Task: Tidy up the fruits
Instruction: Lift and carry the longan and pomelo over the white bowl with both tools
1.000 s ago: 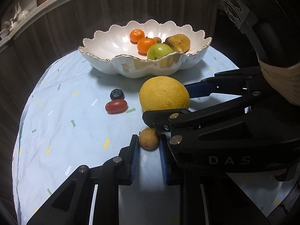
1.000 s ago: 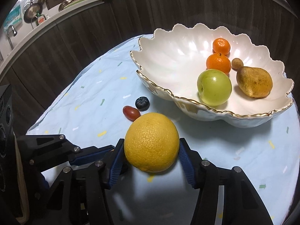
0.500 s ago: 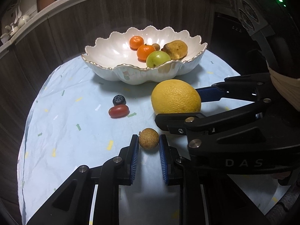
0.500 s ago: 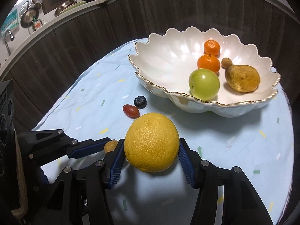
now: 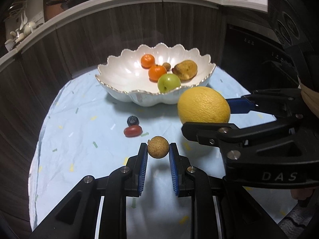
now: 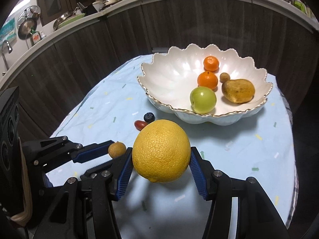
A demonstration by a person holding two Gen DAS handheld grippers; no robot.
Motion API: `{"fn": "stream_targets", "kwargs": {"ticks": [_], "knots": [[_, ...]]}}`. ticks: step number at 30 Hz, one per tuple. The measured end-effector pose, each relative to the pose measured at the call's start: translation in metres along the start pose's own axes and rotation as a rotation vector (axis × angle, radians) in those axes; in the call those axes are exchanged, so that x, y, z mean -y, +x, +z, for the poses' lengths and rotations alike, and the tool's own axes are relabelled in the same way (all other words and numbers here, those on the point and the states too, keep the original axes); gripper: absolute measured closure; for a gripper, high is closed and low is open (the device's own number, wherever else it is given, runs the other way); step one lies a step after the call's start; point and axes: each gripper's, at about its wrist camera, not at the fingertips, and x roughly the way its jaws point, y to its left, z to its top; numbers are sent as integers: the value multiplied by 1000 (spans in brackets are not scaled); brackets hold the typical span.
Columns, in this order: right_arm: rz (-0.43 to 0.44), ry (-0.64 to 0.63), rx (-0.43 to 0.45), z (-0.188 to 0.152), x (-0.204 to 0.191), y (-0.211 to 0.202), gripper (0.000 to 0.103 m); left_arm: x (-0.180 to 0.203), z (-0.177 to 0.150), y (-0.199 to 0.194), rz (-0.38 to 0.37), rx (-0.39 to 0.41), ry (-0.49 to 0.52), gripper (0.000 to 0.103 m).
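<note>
bench [image 5: 83, 159]: round, pale blue confetti-print cloth; carries bowl and two loose fruits
bowl [image 6: 159, 91]: white, scalloped, gilt rim; already holds two mandarins, green apple [image 6: 203, 99], brown pear [image 6: 238, 90], one small brown fruit; done share of the job, by my reading
large yellow citrus [image 6: 161, 151]: pinched between fingers of right gripper [image 6: 161, 169]; clear of the cloth, shadow beneath; short of the bowl rim
small tan round fruit [image 5: 158, 147]: pinched at the fingertips of left gripper [image 5: 158, 153], fingers drawn close on it; off the cloth, shadow below
red oval fruit [image 5: 133, 130]: on cloth, touching blueberry [image 5: 132, 120]; both untouched, left to do
change: a second back both held fruits sat low on the cloth; now both raised; bowl reads farther off and lower in both views
progress: roughly halfway; two in transit, two waiting
</note>
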Motion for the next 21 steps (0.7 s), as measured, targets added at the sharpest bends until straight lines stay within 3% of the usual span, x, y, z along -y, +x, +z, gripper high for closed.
{"fn": "stream_targets", "kwargs": {"ticks": [21], "knots": [[-59, 48, 75, 13, -3, -37, 47, -11, 28, -27, 16, 85, -24, 81]]}}
